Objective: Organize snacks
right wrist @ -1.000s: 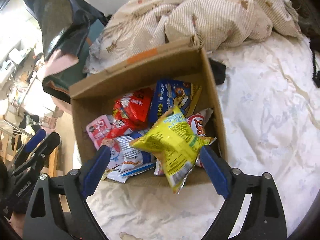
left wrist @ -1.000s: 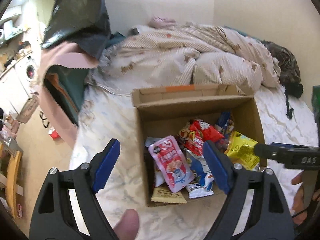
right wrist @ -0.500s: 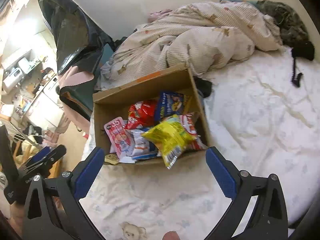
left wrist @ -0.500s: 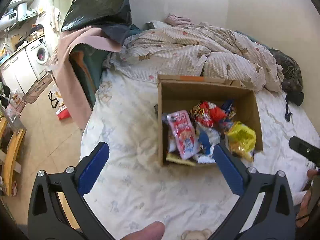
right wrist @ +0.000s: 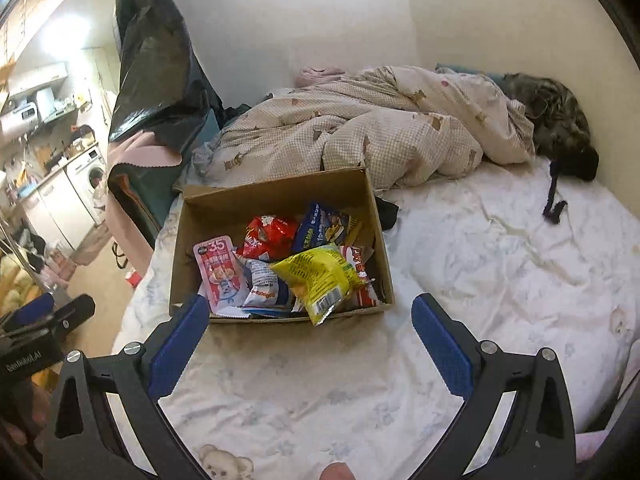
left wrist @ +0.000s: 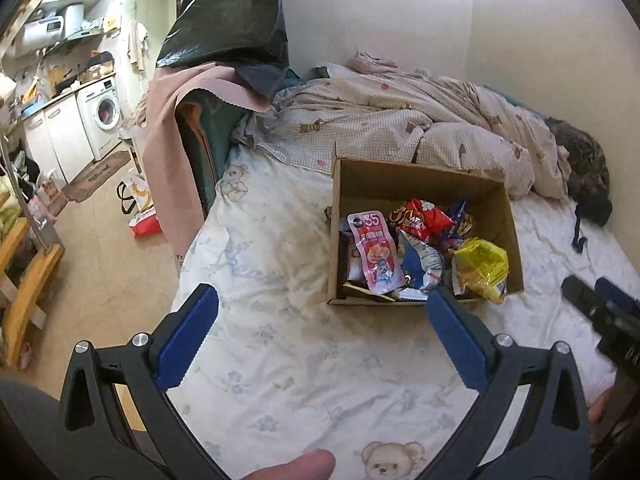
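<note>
An open cardboard box sits on the bed and holds several snack packets. A pink pouch lies at its left, a red bag and a blue bag at the back, a yellow bag at the front right. My left gripper is open and empty, held back above the sheet in front of the box. My right gripper is open and empty, just short of the box's near wall.
The white printed sheet covers the bed. A rumpled checked duvet lies behind the box. A black bag over a pink cloth stands at the bed's left edge. The floor and a washing machine lie left.
Both grippers have pulled back and up from the box, which now looks smaller and farther. Both stay open and empty. The snacks in the box have not moved.
</note>
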Available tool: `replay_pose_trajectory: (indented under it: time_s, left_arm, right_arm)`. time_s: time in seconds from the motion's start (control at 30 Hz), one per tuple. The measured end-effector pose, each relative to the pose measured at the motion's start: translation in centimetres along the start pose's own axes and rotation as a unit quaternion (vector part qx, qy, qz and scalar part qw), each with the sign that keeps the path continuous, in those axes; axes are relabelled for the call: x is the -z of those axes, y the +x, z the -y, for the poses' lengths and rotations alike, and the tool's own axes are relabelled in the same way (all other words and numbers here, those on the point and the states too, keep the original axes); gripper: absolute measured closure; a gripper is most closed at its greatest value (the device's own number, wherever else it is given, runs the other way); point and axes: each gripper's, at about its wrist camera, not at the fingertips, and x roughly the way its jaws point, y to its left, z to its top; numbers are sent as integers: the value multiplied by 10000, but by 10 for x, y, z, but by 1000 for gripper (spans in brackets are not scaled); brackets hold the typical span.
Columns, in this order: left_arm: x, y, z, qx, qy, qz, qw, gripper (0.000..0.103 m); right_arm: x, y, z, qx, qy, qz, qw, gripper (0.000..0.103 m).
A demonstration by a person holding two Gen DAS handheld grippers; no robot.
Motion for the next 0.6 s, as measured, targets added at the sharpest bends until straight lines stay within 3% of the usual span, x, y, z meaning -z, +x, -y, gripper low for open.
replay_pose_trajectory:
  time_s: [0.13,0.6]
  left_arm:
    - [0,4,6,-145,148,106,9997,0]
    - [2,8,8,39,112,8,9999,0]
  right_arm:
    - [1,8,-9,140,-192,-14,9997,0]
    - [5,13,-15,255,-328,-87,9991,0]
